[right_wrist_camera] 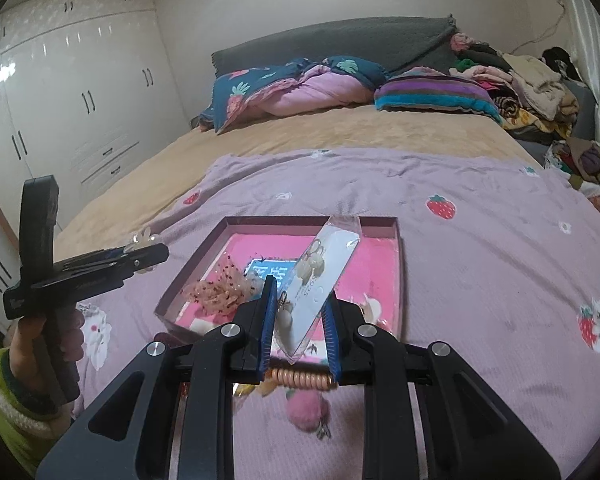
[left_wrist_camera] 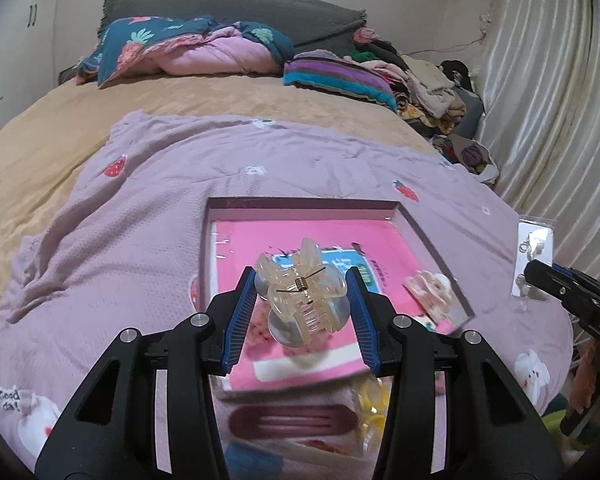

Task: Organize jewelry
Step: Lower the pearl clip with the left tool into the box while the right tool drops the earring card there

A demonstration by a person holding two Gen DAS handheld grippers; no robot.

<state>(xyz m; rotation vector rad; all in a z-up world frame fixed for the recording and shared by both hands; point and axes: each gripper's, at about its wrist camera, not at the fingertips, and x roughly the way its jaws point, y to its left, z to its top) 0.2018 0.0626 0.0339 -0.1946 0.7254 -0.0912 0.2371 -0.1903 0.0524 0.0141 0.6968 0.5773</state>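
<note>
My left gripper (left_wrist_camera: 302,280) is shut on a translucent beige hair claw (left_wrist_camera: 306,296) and holds it in the air over the near part of an open box (left_wrist_camera: 300,205) with a pink lining. The right wrist view shows that same gripper (right_wrist_camera: 156,256) at the left with the claw (right_wrist_camera: 142,238) at its tip. My right gripper (right_wrist_camera: 300,292) is shut on a clear packet of pale earrings (right_wrist_camera: 332,256), tilted above the box (right_wrist_camera: 312,222). In the left wrist view the right gripper (left_wrist_camera: 540,276) and its packet (left_wrist_camera: 534,248) are right of the box.
A speckled pink clip (left_wrist_camera: 428,292) (right_wrist_camera: 220,292) lies in the box. On the lilac blanket (right_wrist_camera: 480,280) in front of it lie a burgundy snap clip (left_wrist_camera: 292,420), a yellow item in a bag (left_wrist_camera: 374,400), a coiled hair tie (right_wrist_camera: 304,380) and a pink pompom (right_wrist_camera: 306,406). A hand (right_wrist_camera: 40,332) holds the left gripper.
</note>
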